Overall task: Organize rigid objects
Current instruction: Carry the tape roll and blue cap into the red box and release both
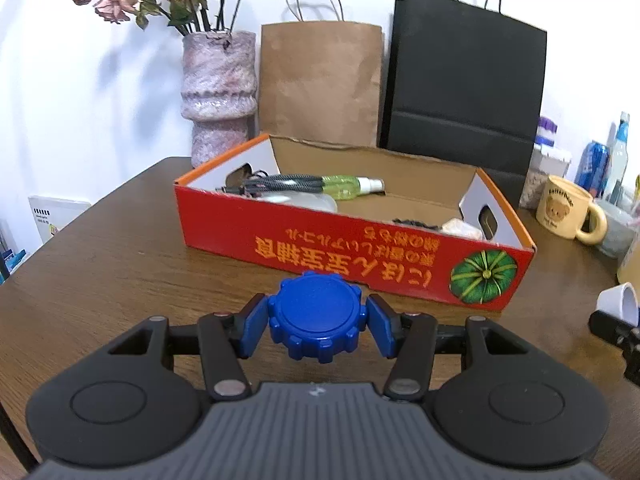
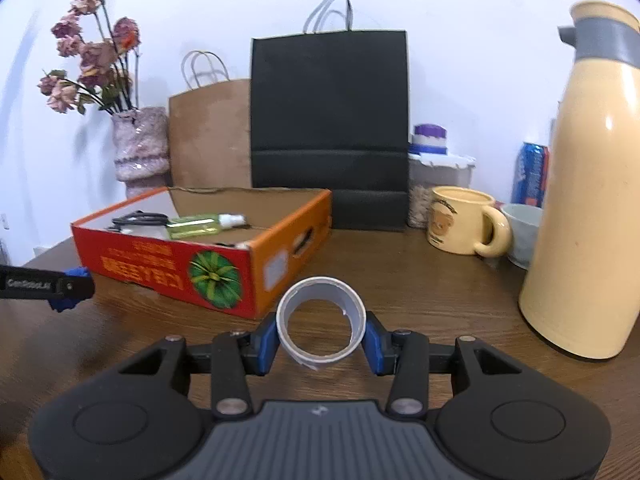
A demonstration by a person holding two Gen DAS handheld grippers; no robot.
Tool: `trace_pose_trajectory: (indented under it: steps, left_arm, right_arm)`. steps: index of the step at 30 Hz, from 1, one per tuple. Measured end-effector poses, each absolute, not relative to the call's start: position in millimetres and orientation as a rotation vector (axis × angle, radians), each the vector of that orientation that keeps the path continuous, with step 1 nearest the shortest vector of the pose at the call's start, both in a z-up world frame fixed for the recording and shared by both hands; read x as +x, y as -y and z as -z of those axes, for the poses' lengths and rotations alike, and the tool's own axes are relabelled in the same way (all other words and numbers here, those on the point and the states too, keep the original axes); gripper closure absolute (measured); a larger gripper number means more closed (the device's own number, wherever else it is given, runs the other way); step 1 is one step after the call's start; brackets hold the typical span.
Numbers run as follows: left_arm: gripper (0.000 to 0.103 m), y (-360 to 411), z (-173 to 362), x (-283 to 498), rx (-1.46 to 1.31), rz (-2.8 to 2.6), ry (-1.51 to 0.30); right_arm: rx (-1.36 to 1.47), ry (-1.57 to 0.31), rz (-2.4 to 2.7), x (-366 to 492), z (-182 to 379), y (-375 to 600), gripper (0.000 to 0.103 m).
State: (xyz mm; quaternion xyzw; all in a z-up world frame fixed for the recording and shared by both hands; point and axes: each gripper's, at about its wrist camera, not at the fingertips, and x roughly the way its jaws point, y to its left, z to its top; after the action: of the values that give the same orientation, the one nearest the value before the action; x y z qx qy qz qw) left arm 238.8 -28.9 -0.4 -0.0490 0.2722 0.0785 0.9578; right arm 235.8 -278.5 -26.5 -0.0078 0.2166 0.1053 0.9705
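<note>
My left gripper (image 1: 318,326) is shut on a blue ridged lid (image 1: 316,314), held just above the brown table in front of the red cardboard box (image 1: 320,256). The box holds a green spray bottle (image 1: 352,186), a dark cable (image 1: 272,184) and other small items. My right gripper (image 2: 321,338) is shut on a white tape roll (image 2: 320,320), held near the box's right corner (image 2: 248,276). The left gripper and the blue lid show at the left edge of the right wrist view (image 2: 68,284). The tape roll shows at the right edge of the left wrist view (image 1: 618,302).
Behind the box stand a vase of dried roses (image 1: 218,96), a brown paper bag (image 1: 320,80) and a black paper bag (image 1: 464,88). To the right are a yellow bear mug (image 2: 464,220), a bowl (image 2: 522,232), a blue can (image 2: 532,174) and a tall cream thermos (image 2: 588,200).
</note>
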Motion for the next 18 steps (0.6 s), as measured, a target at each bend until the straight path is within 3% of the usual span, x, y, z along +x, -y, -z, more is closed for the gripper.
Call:
trace_pose_trajectory:
  steps: [18]
  left_arm:
    - [0.048, -0.5, -25.7, 240.3, -0.14, -0.138, -0.479]
  right_arm:
    - [0.032, -0.375, -0.237, 235.5, 7.9, 194.7, 0.061]
